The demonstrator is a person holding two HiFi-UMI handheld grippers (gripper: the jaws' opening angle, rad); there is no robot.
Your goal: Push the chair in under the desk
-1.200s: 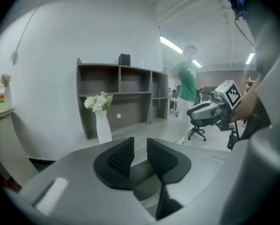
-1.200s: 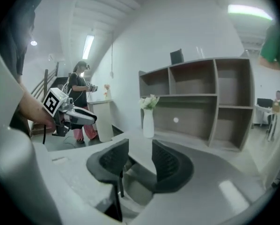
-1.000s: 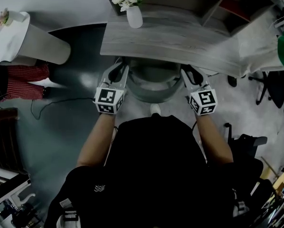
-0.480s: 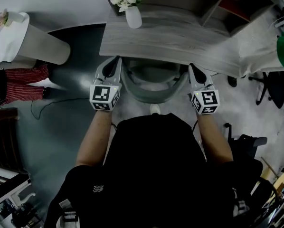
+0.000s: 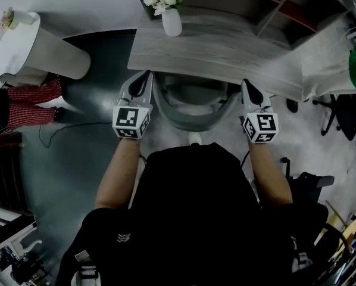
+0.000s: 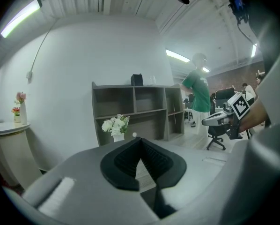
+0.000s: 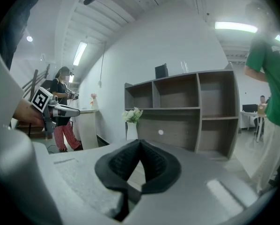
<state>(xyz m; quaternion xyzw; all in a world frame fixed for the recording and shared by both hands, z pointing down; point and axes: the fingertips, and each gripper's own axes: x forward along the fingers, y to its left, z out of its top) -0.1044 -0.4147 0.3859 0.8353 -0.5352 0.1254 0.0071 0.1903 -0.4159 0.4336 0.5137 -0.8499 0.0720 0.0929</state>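
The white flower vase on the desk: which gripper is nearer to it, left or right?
Left. The left gripper is at the left edge of the chair, just below the vase in the head view; the right gripper is at its right edge, farther along the desk.

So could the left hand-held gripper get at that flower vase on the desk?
Probably yes: the left hand-held gripper sits at the desk edge, and only bare desktop lies before the vase.
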